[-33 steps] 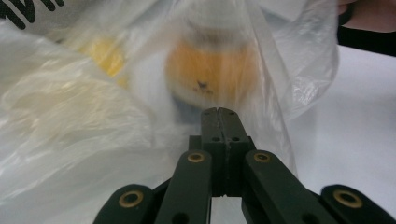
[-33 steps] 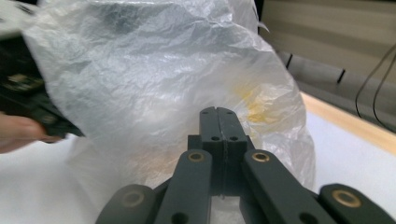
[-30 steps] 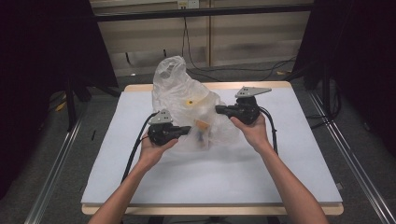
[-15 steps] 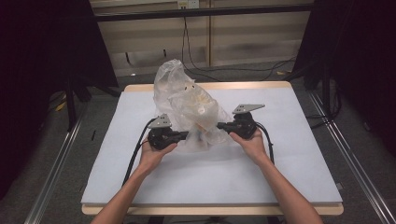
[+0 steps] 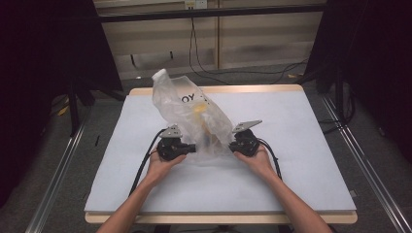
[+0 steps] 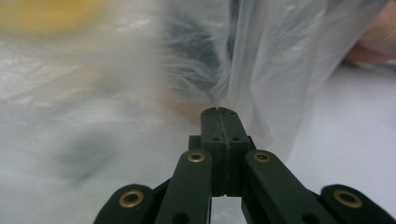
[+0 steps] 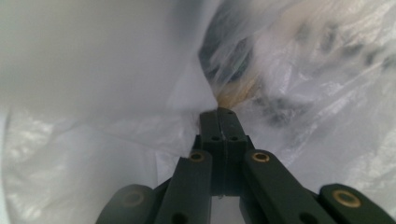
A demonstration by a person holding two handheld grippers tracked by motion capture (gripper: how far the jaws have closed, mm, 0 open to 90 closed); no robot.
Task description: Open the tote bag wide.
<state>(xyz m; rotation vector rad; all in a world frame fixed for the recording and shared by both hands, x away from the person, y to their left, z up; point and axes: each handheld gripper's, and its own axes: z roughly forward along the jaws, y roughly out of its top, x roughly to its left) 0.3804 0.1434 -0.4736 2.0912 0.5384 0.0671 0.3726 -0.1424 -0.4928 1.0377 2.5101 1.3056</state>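
A clear plastic bag (image 5: 194, 114) rises from the white table top (image 5: 301, 145) and leans toward the far left. It carries dark lettering and holds a yellow item (image 5: 198, 110) and some darker things. My left gripper (image 5: 193, 147) is shut on the bag's lower left edge. My right gripper (image 5: 231, 144) is shut on its lower right edge. In the left gripper view the jaws meet at the tip (image 6: 218, 111) with the film (image 6: 280, 70) pinched between them. The right gripper view shows the same: jaws together (image 7: 218, 112) on crumpled film (image 7: 116, 140), blurred contents behind.
The table has a pale wooden rim (image 5: 252, 89) at its far edge. Black cables (image 5: 145, 162) trail from the left gripper toward the front. More cables (image 5: 228, 73) lie on the floor behind the table. Metal rails (image 5: 58, 179) run along both sides.
Both hands have come down and toward the person with the bag between them. The right gripper dropped more. The bag's bottom now sits low at the table and its top stretches up.
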